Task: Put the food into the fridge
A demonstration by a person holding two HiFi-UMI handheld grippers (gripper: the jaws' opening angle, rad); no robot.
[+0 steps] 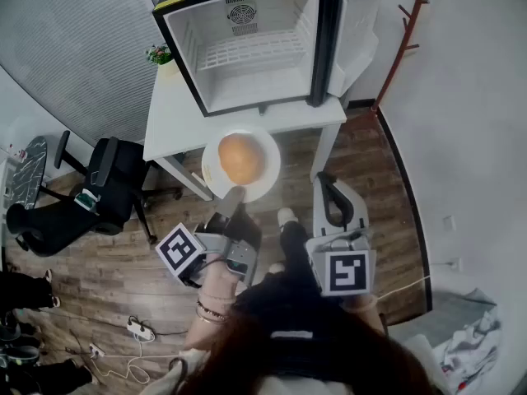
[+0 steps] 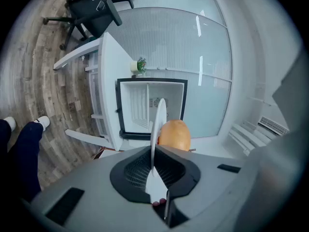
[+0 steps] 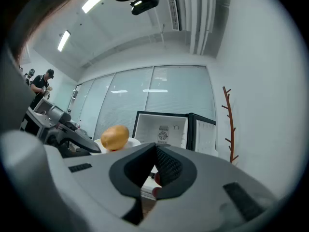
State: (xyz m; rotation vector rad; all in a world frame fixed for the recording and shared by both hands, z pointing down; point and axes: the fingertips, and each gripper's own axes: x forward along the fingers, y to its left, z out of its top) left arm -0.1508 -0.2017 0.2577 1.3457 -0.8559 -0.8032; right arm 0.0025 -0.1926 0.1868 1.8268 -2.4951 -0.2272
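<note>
A round golden-brown food item [image 1: 240, 157] lies on a white plate [image 1: 265, 179], held in the air in front of the table. My left gripper [image 1: 235, 197] is shut on the plate's near rim. In the left gripper view the plate [image 2: 158, 122] shows edge-on between the jaws, with the food [image 2: 174, 135] on its right side. The small black fridge [image 1: 247, 56] stands open on the white table [image 1: 173, 118], its door [image 1: 356, 31] swung to the right and its wire shelf bare. My right gripper [image 1: 329, 197] hangs right of the plate, shut with nothing in it [image 3: 155, 152].
A black office chair [image 1: 107, 179] stands left of the table. A small potted plant [image 1: 158, 54] sits at the table's back left corner. A red-brown coat rack [image 1: 408, 31] leans by the right wall. Cables [image 1: 136, 329] lie on the wood floor. A person [image 3: 41, 83] stands far left.
</note>
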